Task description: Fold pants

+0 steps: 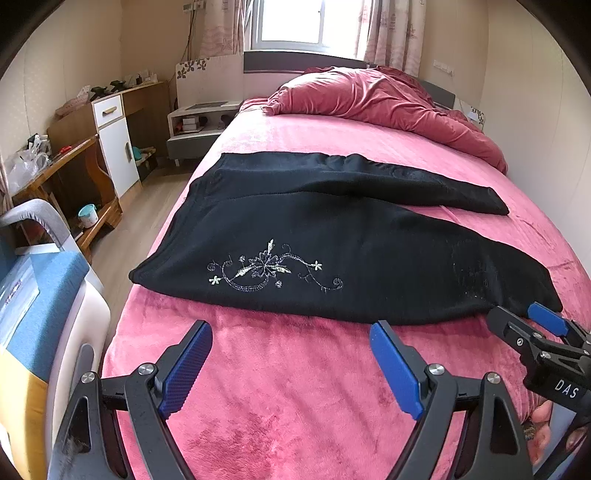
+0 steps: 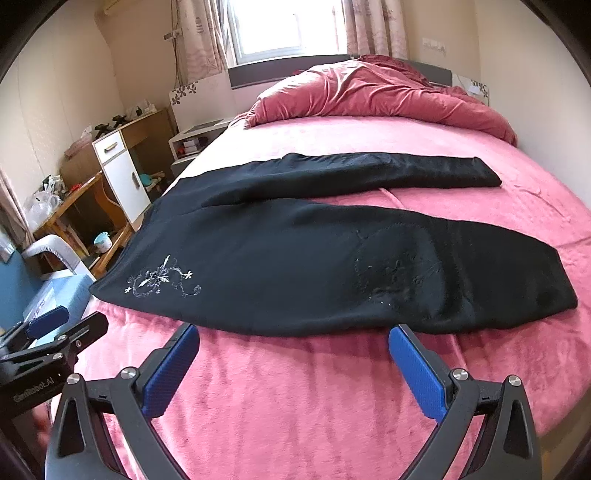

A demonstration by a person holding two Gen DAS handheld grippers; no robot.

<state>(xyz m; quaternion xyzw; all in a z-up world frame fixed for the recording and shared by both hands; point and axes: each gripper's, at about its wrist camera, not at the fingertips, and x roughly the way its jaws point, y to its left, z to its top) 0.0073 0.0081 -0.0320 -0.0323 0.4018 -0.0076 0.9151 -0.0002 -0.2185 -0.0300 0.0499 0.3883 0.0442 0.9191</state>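
Black, soft-looking pants [image 1: 332, 254] lie spread flat across the pink blanket [image 1: 288, 398] on the bed, waist at the left edge, both legs running off to the right. The two legs part in a narrow V, the far one slimmer and ending near the wall side. A pale floral embroidery [image 1: 269, 269] shows on the near hip, and in the right wrist view it sits down at the left end of the garment [image 2: 162, 280].

Now the tools: the left gripper [image 1: 291, 354] hovers just short of the near hem edge, blue pads spread wide, nothing between them. The right gripper [image 2: 295, 354] hangs the same way, fingers wide apart over bare blanket, close to the lower leg but not touching it. From the left view its tip sits right by the near leg's cuff.

Further out, a crumpled rose duvet [image 1: 388, 103] is heaped at the head of the bed under the bright window [image 1: 291, 22]. Left of the bed stand a grey nightstand [image 1: 195, 125], a white-fronted cabinet [image 1: 118, 147] and a cluttered wooden desk [image 1: 66, 173].
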